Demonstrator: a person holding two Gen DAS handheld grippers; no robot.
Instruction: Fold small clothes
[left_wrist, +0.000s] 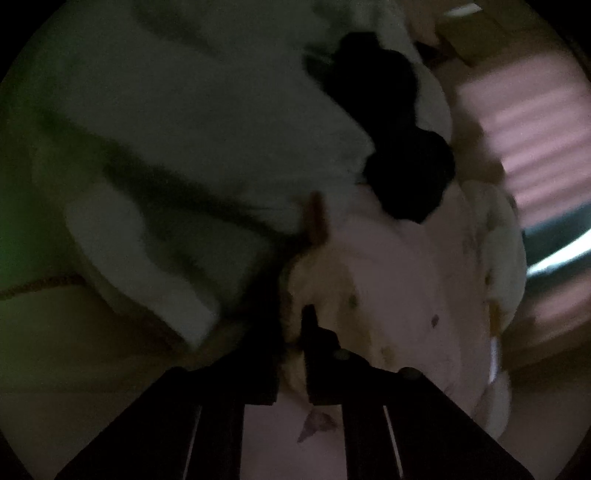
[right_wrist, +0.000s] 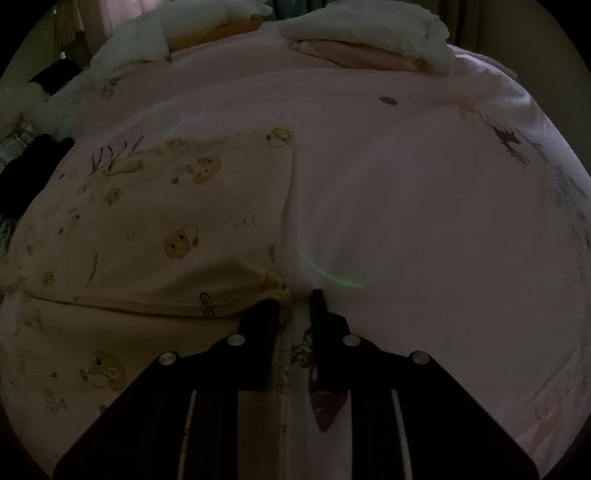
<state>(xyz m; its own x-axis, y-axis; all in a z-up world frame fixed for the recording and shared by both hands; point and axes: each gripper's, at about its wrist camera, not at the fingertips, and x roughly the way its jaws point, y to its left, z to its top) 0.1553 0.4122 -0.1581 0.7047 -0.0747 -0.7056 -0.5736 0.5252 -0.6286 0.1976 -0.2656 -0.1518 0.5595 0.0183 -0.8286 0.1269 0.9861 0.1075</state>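
A: While the cream printed garment (right_wrist: 155, 221) is lying flat on the pink bedsheet (right_wrist: 424, 206), its near corner is pinched by the right gripper (right_wrist: 293, 301). What could be spoiled?

B: If the corner is dragged, the fold could be skewed. The left gripper (left_wrist: 295, 325) is pressed together on a bunched cream edge, though blur hides detail.

A: Containers?

B: None can be seen; folded cloths (right_wrist: 369, 40) are stacked openly at the far edge.
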